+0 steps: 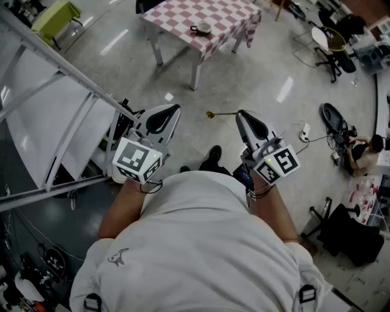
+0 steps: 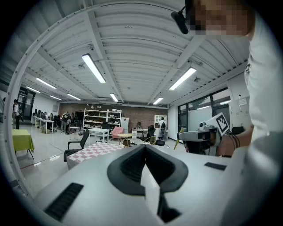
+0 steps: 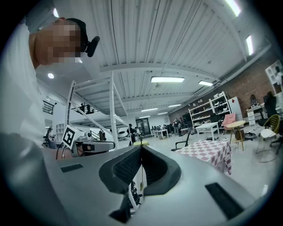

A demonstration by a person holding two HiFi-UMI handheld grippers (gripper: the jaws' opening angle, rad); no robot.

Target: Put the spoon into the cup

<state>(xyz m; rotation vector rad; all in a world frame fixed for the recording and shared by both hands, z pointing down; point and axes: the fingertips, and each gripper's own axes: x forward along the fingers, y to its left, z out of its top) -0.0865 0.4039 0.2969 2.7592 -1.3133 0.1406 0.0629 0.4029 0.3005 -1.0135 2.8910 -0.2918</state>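
Your head camera looks steeply down over your shoulders to the floor, with the checkered table (image 1: 183, 15) far ahead. The cameras on the left gripper (image 1: 173, 108) and the right gripper (image 1: 239, 113) sit close behind the jaws, face forward across the hall, and both show that table (image 2: 90, 151) (image 3: 208, 148).

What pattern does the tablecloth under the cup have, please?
The tablecloth is pink-and-white checked, clearest in the head view.

The tablecloth (image 1: 213, 15) is pink-and-white checked, the spoon (image 1: 222, 113) golden, the small table (image 1: 56, 15) lime green, the person's shirt (image 1: 195, 244) white.
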